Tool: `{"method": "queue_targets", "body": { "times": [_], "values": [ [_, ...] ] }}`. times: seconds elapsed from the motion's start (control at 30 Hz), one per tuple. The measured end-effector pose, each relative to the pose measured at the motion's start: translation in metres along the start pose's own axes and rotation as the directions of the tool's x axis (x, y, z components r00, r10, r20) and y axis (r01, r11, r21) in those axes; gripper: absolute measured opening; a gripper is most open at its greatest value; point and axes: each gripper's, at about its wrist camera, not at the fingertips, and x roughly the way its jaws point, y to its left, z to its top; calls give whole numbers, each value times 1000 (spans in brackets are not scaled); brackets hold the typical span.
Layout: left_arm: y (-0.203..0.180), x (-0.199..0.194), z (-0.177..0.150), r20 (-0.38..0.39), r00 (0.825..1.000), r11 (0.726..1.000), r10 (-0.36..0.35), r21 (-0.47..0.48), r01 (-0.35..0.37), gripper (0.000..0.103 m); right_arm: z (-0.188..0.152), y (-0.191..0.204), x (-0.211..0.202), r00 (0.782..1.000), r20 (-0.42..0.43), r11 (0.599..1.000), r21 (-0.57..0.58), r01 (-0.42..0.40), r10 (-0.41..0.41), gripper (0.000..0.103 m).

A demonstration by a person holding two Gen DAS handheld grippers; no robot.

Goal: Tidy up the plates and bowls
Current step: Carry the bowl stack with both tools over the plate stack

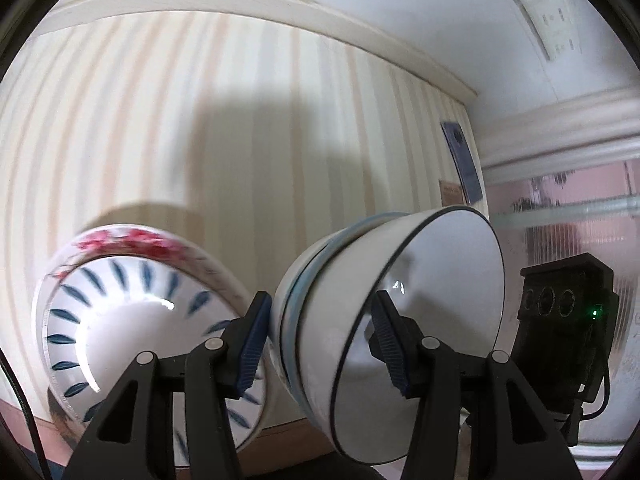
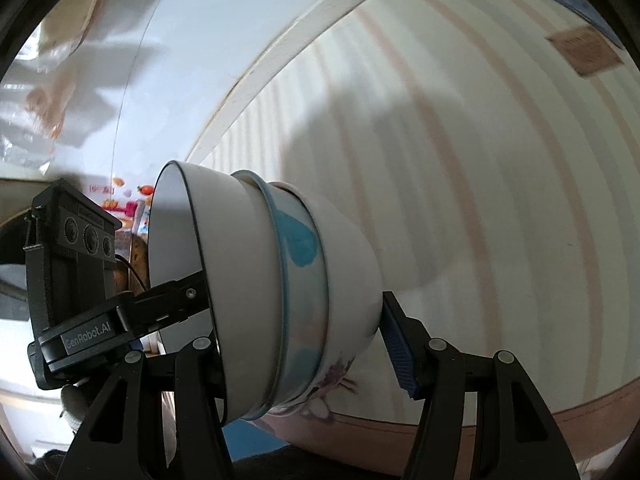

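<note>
At the far left of the left wrist view, a leaf-patterned bowl (image 1: 136,320) is seen tipped on edge with its hollow toward the camera. What carries it is hidden, and no table can be made out. Just beside it, the left gripper (image 1: 320,300) is clamped on the nested stack (image 1: 384,312). One of its fingers (image 1: 252,340) is pressed to the outer wall and the other is set inside the black-rimmed bowl (image 2: 224,288). The stack is held on its side in the air before the striped wall (image 1: 200,120).

In the right wrist view, the right gripper (image 2: 296,320) is spread wide around the same stack. One pad (image 2: 400,352) lies just beside the stack's base and the other finger is hidden behind the rim, so whether it grips cannot be told.

The step in hand is judged to be carrying the stack or passing it between the hands. The left grip should be kept firm until the right pads are seated on the outermost wall. The stack should also be turned upright so that no bowl can slide out.

Three nested bowls are counted in the stack: the black-rimmed one, a blue-rimmed one (image 2: 300,248) and a flowered outer one (image 2: 352,280). One leaf-patterned bowl is counted apart, and no plates are seen.
</note>
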Motion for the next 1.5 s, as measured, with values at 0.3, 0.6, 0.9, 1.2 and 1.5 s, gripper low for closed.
{"method": "queue_targets", "body": {
  "times": [0.3,0.6,0.9,1.2,1.5],
  "values": [
    [59,-39,-16,75,996,992,49,-121,-40,48,4,48,54,994,-100,994,-92,-50,40,62],
    [113,-51,-33,97,989,969,113,-230,-88,48,-8,76,116,977,-205,981,-173,-93,56,62],
    [123,-41,-42,95,988,966,119,-242,-93,50,-7,77,130,975,-218,977,-194,-84,41,62],
    [112,-39,-38,101,985,974,142,-194,-121,48,-13,83,133,975,-220,975,-219,-40,-9,62],
    [108,-50,-40,123,974,975,189,-140,-172,48,-20,90,126,978,-201,971,-239,14,-64,63]
  ]
}}
